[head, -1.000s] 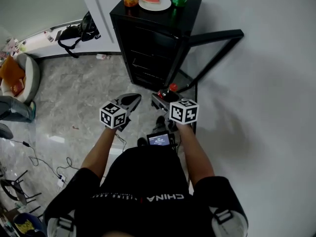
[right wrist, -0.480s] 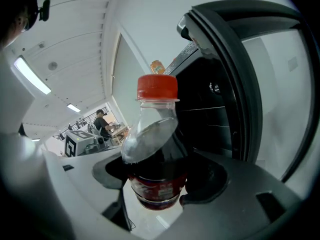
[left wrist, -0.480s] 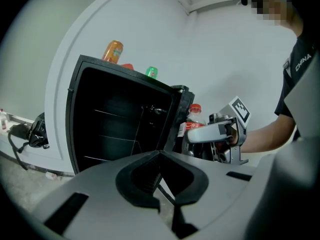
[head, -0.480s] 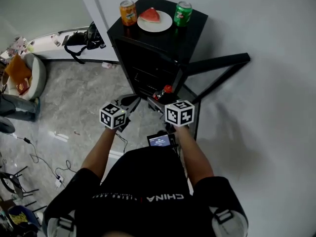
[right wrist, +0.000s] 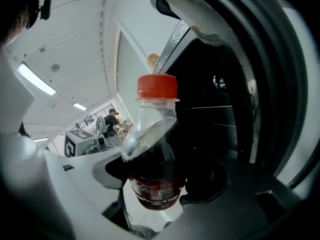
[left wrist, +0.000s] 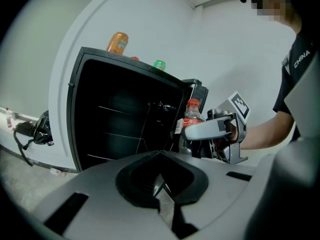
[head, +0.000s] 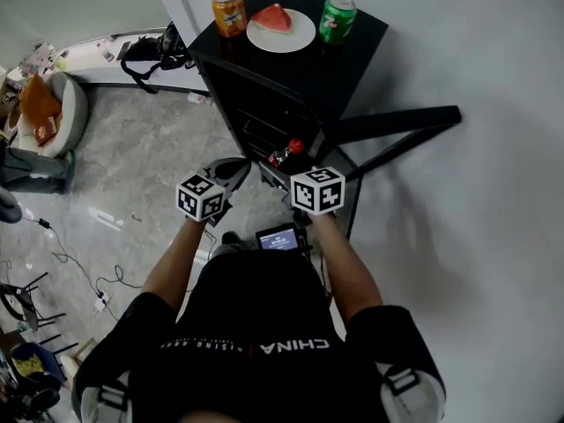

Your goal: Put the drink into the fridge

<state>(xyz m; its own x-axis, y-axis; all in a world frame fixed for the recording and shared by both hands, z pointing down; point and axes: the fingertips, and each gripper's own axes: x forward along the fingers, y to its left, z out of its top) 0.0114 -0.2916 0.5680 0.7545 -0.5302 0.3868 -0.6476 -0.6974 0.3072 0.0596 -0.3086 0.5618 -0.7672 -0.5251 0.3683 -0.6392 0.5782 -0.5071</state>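
The right gripper (right wrist: 156, 184) is clenching a cola bottle (right wrist: 152, 154) around its lower body. The bottle is standing upright, with a red cap (right wrist: 157, 88) and a red label (right wrist: 156, 189) whose print is too blurred to read. It is hanging just in front of the open compartment of the black mini fridge (head: 352, 51), whose door (head: 401, 123) is standing wide open.

The left gripper (left wrist: 160, 153) is hovering beside it, jaws pressed together on nothing.

An orange can (head: 229, 11), a plate (head: 301, 35) carrying a watermelon slice (head: 273, 16) and a green can (head: 337, 18) are sitting on the fridge top. Their lettering is illegible.

The person's shirt (head: 256, 324) is showing "CHINA".
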